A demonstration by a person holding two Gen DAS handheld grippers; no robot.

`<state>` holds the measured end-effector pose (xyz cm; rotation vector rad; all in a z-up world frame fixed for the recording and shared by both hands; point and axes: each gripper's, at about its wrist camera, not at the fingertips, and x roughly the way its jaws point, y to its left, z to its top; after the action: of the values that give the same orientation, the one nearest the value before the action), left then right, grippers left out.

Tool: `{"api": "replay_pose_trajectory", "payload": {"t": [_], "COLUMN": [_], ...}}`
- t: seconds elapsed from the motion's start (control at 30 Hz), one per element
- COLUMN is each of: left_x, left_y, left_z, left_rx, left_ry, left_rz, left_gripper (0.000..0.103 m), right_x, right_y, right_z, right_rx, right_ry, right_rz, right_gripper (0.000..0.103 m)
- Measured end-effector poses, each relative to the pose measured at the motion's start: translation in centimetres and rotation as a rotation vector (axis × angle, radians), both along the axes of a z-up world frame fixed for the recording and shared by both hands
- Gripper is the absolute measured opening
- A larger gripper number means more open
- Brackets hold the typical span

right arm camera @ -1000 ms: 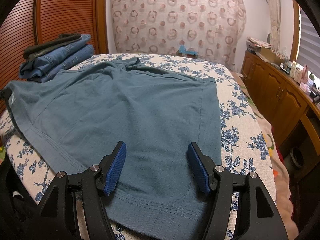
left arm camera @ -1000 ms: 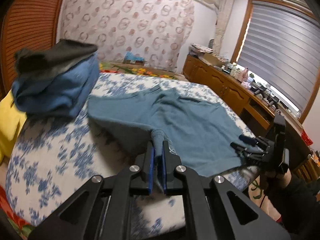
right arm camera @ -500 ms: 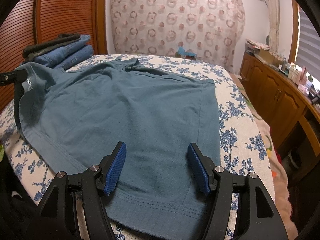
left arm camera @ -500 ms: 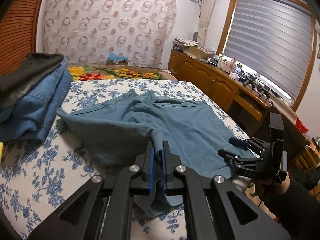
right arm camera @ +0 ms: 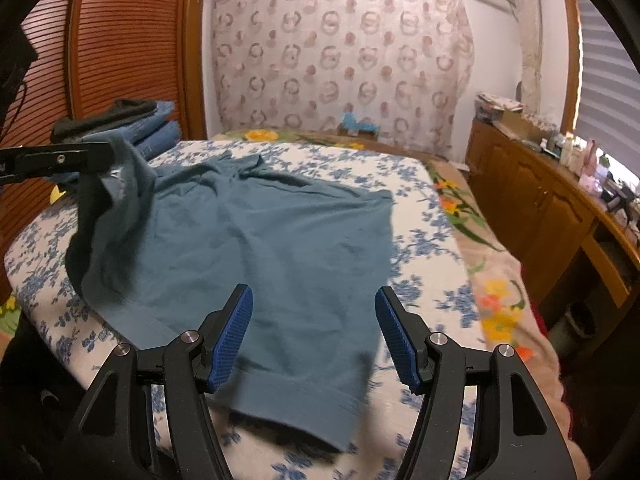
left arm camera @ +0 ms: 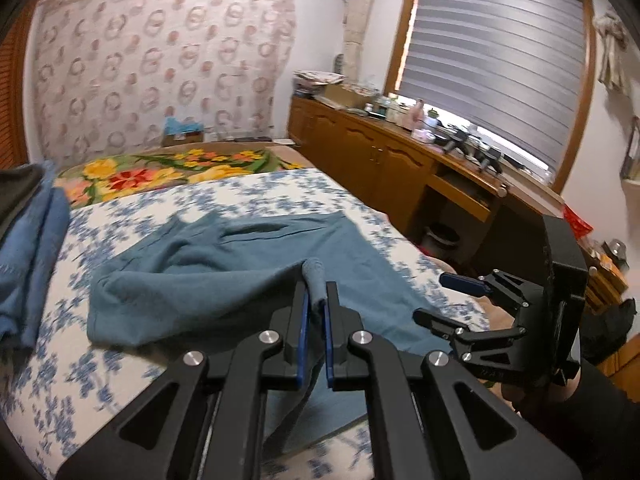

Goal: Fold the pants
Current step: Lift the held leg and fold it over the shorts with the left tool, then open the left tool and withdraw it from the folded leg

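Bed (right arm camera: 420,208) | pants (right arm camera: 260,240) edge lifted higher | left claw (left arm camera: 315,320) clamped

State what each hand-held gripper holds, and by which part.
The left hand-held gripper pinches the teal pants at a lifted side edge. The right hand-held gripper is open, holding nothing.

No readable text, label, brand, number or sign showed in either view; faint embossed marks on the right gripper (left arm camera: 430,296) body were too small to read.
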<state>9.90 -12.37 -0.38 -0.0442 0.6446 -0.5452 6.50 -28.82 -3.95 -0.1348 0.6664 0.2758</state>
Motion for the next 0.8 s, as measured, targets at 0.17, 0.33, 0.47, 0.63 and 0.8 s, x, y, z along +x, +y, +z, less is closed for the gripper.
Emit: {"api": "replay_pose_trajectory", "payload": {"t": [0.17, 0.33, 0.47, 0.63, 0.8], "left_x": [0.4, 0.7, 1.2, 1.4, 1.5], "left_y": [-3.1, -4.8, -5.1, -3.8, -1.7], "left_z": [0.4, 0.0, -0.7, -1.1, -1.1], "left_rx": [0.02, 0.064, 0.101, 0.112, 0.106], "left_ry": [0.004, 0.014, 0.026, 0.032, 0.022], "left_rz": [-0.055, -0.05, -0.028, 0.014, 0.054], "left_gripper": [0.003, 0.003, 0.01, 0.017, 0.04], "right_x": [-0.5, -1.1, -1.3, -1.3, -1.3], "right_y": [-1.4, -2.4, -2.8, -3.1, -3.1], "right_z": [0.2, 0.4, 0.4, 0.3, 0.3], "right_rx": [0.019, 0.027, 0.031, 0.039, 0.039], "right_ry": [0.002, -0.005, -0.008, -0.008, -0.008], "right_rz": [-0.028, -0.043, -0.052, -0.057, -0.053], "right_gripper": [0.065, 0.065, 0.065, 0.065, 0.065]}}
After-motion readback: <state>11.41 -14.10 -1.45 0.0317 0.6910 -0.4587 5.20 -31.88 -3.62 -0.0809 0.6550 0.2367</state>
